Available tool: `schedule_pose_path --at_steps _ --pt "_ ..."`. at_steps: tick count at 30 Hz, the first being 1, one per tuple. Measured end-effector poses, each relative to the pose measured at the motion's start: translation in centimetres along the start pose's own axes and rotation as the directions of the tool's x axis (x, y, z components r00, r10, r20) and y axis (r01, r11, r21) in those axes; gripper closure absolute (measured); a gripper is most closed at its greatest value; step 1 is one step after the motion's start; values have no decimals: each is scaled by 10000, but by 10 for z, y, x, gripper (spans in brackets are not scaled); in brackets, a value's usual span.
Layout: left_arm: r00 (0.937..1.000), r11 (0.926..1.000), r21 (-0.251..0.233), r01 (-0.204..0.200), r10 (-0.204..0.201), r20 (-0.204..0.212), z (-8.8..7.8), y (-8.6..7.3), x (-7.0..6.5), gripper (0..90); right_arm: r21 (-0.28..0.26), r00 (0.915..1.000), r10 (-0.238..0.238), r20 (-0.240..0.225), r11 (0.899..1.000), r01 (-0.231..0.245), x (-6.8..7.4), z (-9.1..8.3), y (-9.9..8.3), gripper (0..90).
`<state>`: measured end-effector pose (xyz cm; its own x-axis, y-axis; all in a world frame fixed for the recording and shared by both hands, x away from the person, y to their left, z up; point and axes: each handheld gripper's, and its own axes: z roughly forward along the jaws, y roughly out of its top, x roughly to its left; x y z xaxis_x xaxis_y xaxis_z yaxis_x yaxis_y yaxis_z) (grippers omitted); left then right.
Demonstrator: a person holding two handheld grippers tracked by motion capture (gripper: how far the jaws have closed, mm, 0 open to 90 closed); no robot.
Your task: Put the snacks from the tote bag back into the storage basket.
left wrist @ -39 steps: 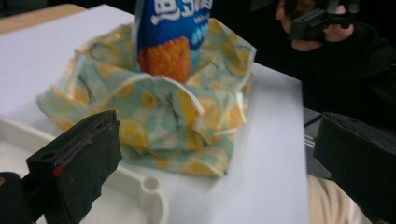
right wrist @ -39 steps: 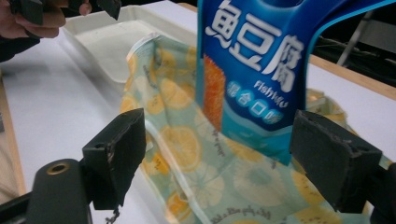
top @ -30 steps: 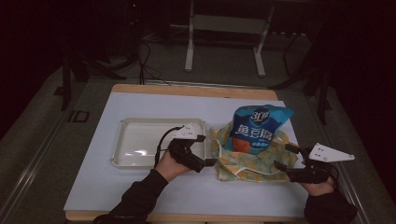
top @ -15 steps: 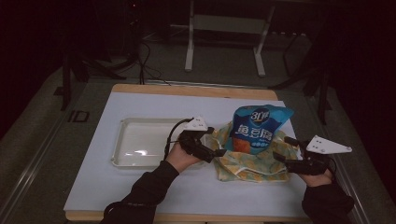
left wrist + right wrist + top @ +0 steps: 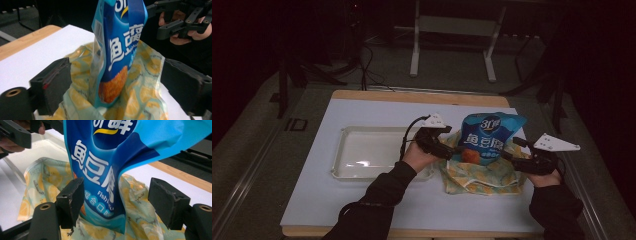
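Note:
A blue snack bag (image 5: 486,137) stands upright in the mouth of a yellow lemon-print bag (image 5: 482,176) on the white table. My left gripper (image 5: 455,150) is at the snack bag's left side and my right gripper (image 5: 510,150) at its right. In the left gripper view the snack bag (image 5: 120,50) rises between my left gripper's (image 5: 117,85) jaws, which stand clear of it on both sides. In the right gripper view the snack bag (image 5: 110,157) sits between my right gripper's (image 5: 117,202) jaws, with a wide gap at the right pad. Both pairs of jaws have just been closing a little.
A shallow white tray (image 5: 367,150) lies left of the bags, under my left forearm. The table's wooden far edge (image 5: 422,96) runs behind. Dark floor with metal stand legs (image 5: 414,55) lies beyond the table.
My left gripper moved right from the tray's edge up to the snack bag. My right gripper moved left and farther up the table toward the bag's other side.

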<state>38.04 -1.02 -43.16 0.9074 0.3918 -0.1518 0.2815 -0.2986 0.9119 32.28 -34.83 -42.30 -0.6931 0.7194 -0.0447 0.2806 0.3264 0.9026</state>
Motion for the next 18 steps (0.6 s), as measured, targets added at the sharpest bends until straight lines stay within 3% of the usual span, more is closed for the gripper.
schedule_pose_path --at_steps 7,11,18 --pt "10000 10000 37 12 -12 -83 11 2 1 185 55 9998 206 17 9998 -206 -5 11 1 351" --pt "9983 9998 195 -22 34 -580 24 4 1 348 13 9999 154 54 9999 -154 -5 15 1 405" --pt "9983 10000 74 3 1 -580 32 8 -1 482 132 9998 102 149 9999 -104 -5 22 1 452"
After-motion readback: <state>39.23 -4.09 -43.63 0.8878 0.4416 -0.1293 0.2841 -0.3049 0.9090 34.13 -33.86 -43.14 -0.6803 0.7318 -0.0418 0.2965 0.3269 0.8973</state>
